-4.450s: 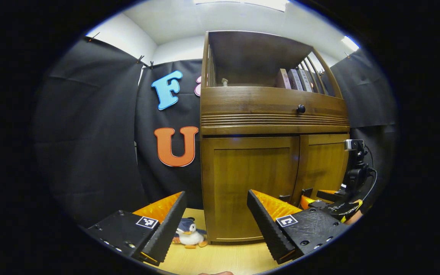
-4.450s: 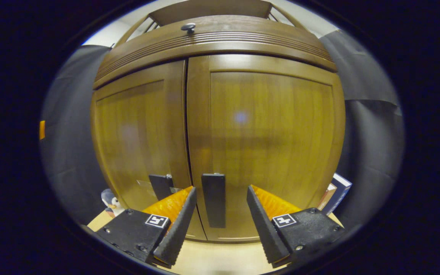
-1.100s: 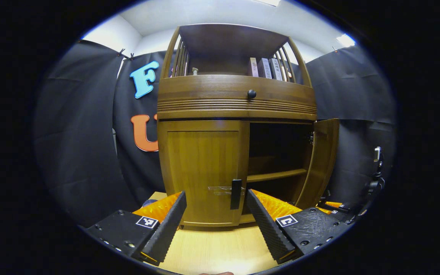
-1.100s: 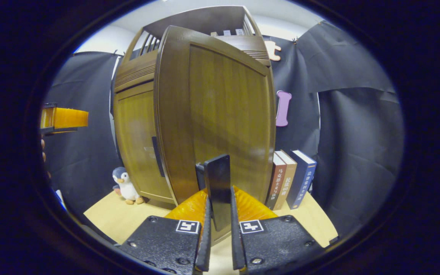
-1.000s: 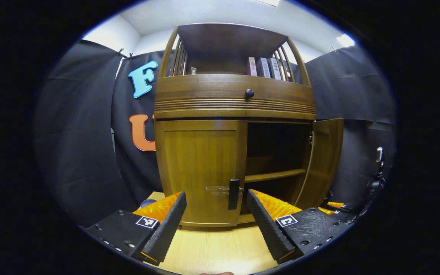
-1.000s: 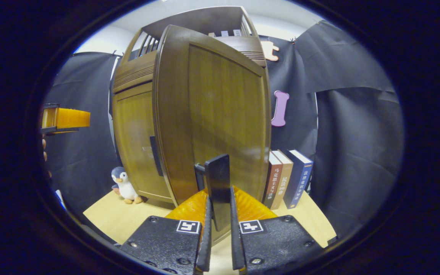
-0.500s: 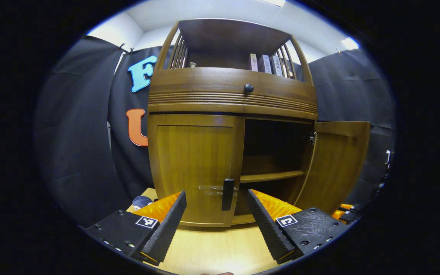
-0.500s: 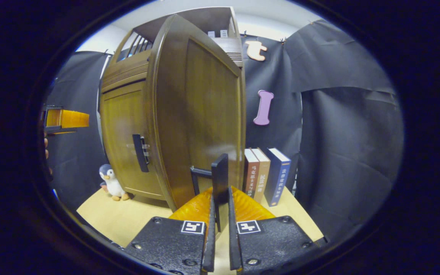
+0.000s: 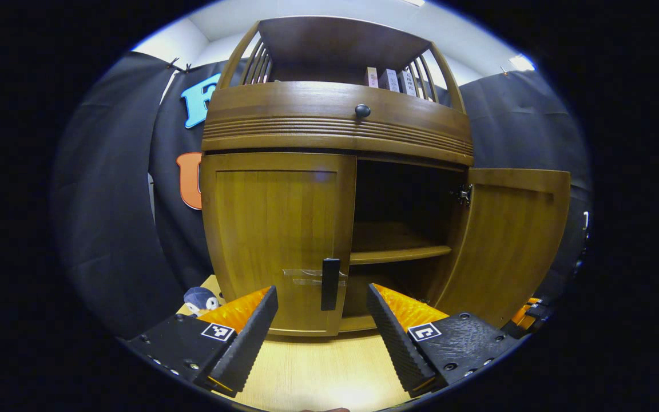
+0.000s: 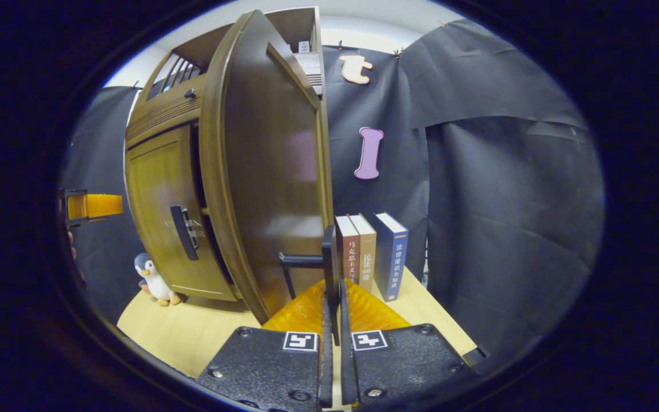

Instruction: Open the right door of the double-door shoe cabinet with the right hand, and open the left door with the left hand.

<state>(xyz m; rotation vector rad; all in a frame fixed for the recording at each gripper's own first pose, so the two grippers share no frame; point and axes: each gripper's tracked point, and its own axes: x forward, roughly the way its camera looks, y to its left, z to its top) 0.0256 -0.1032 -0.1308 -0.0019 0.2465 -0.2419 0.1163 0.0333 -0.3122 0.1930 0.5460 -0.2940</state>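
The wooden shoe cabinet (image 9: 335,123) stands on a light table. Its left door (image 9: 275,229) is closed, and a black handle (image 9: 330,283) sits at that door's right edge. My left gripper (image 9: 321,292) is open just in front of this handle, apart from it. The right door (image 9: 512,240) is swung wide, baring a dark inside with one shelf (image 9: 401,253). In the right gripper view, my right gripper (image 10: 333,297) is shut on the right door's black handle (image 10: 328,252), with the right door (image 10: 266,171) edge-on. The left gripper (image 10: 86,206) shows far left there.
A toy penguin (image 10: 152,280) sits on the table (image 10: 186,326) by the cabinet's left corner. Three upright books (image 10: 370,252) stand right of the cabinet, close behind the open right door. More books (image 9: 388,79) stand on the top shelf. Black cloth walls the booth.
The right door has swung further open with my right gripper holding its handle. My left gripper has moved closer to the left door's handle, staying open.
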